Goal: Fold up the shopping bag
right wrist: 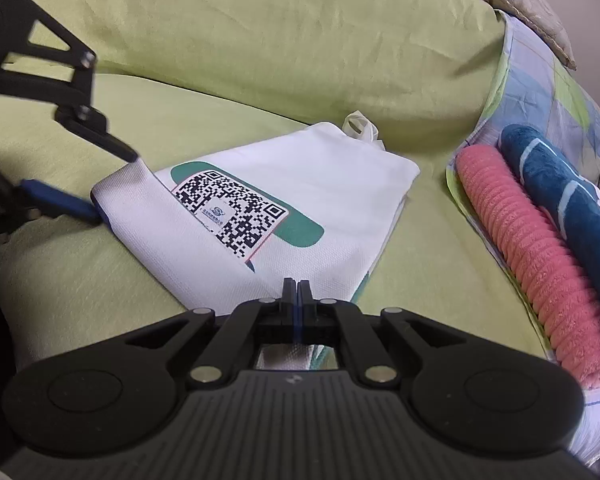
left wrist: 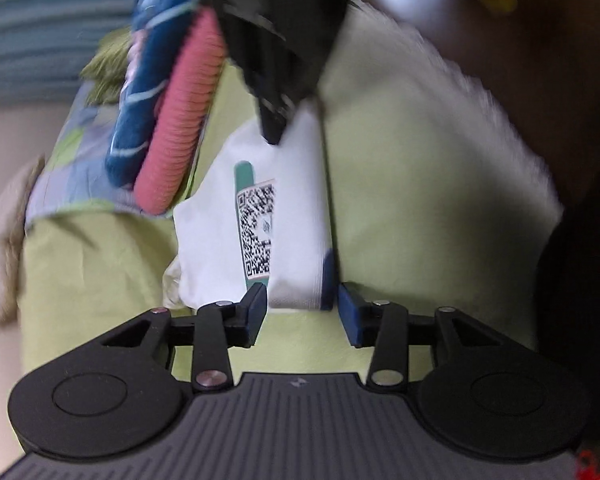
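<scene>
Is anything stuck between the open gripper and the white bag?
Nothing visible. The left gripper is open, with the edge of the white bag right at its fingertips. The pink roll lies off to the side.

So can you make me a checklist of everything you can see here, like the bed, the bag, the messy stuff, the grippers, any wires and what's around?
Surface: light green sheet, a bit wrinkled.
Job's things: white shopping bag with a QR code lies flat; its handle sticks out at the far end.
Clutter: pink rolled towel and blue rolled towel lie side by side on a patterned cloth.
Grippers: left gripper open around the bag's edge; right gripper shut on the bag's near edge.
Cables: nothing seen.
Surroundings: beige cushion at the far corner.
</scene>
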The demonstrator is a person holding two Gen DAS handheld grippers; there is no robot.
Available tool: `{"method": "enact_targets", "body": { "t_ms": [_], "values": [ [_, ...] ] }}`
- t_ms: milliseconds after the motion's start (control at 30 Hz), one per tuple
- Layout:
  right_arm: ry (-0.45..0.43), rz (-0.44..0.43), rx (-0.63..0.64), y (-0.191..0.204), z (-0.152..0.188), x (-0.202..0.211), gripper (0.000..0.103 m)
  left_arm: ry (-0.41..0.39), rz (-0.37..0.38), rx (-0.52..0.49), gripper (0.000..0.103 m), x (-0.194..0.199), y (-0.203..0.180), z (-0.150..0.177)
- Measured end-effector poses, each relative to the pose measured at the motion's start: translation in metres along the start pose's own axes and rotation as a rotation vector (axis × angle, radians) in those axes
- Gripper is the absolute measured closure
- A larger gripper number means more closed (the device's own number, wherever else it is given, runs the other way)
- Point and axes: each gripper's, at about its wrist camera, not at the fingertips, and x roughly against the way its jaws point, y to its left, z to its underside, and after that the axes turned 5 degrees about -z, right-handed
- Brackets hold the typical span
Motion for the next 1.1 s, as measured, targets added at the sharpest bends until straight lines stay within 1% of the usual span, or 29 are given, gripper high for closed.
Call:
{"method": "enact_targets", "body": {
  "t_ms": [33,100,133,167,233,300,367,433,467,500,600,700,767,867,900,967,1100],
  "values": [
    [0.000,-0.003,-0.005,-0.001,0.000,0.000,0.101,-0.010,-0.008,-0.032,0.058,-0.003,-0.003,0.001],
    [-0.003,-0.007,-0.011,-0.002,0.000,0.000,0.101,-0.019,0.012,-0.048,0.065,-0.008,-0.006,0.000],
    [-0.006,-0.008,-0.010,-0.002,0.001,0.000,0.101,-0.022,0.025,-0.052,0.073,-0.010,-0.007,0.000],
    [-0.006,-0.008,-0.009,-0.002,0.001,0.000,0.101,-0.027,0.041,-0.044,0.079,-0.012,-0.008,0.001],
    [-0.004,-0.011,-0.009,-0.003,-0.001,-0.001,0.101,-0.040,0.077,-0.005,0.081,-0.013,-0.003,0.006],
    [0.010,-0.013,0.020,-0.003,-0.006,0.001,0.102,-0.039,0.134,0.060,0.081,-0.015,0.010,0.008],
    [0.010,0.012,0.089,-0.003,-0.011,0.010,0.093,-0.039,0.192,0.114,0.081,-0.017,0.024,0.012],
    [-0.043,0.025,0.159,-0.007,-0.013,0.029,0.068,-0.044,0.225,0.140,0.081,-0.020,0.031,0.015],
    [-0.067,0.008,0.211,-0.007,-0.011,0.040,0.065,-0.047,0.232,0.148,0.081,-0.020,0.033,0.016],
    [-0.083,-0.006,0.280,-0.006,-0.008,0.049,0.065,-0.049,0.240,0.157,0.081,-0.020,0.034,0.018],
    [-0.101,-0.011,0.584,0.009,0.017,0.065,0.065,-0.056,0.243,0.171,0.081,-0.020,0.035,0.020],
    [-0.126,0.034,0.957,0.025,0.056,0.062,0.066,-0.058,0.241,0.185,0.081,-0.019,0.035,0.021],
    [-0.170,0.074,1.126,0.028,0.074,0.055,0.065,-0.059,0.240,0.188,0.081,-0.019,0.035,0.021],
    [-0.176,0.036,1.137,0.021,0.071,0.046,0.066,-0.065,0.244,0.190,0.081,-0.018,0.035,0.022],
    [-0.178,0.024,1.140,0.019,0.071,0.043,0.069,-0.068,0.248,0.193,0.081,-0.018,0.036,0.023],
    [-0.183,-0.002,1.147,0.014,0.069,0.037,0.070,-0.074,0.255,0.200,0.081,-0.017,0.037,0.025],
    [-0.191,-0.053,1.160,0.005,0.066,0.025,0.077,-0.095,0.276,0.228,0.081,-0.018,0.040,0.031]
  ]
}}
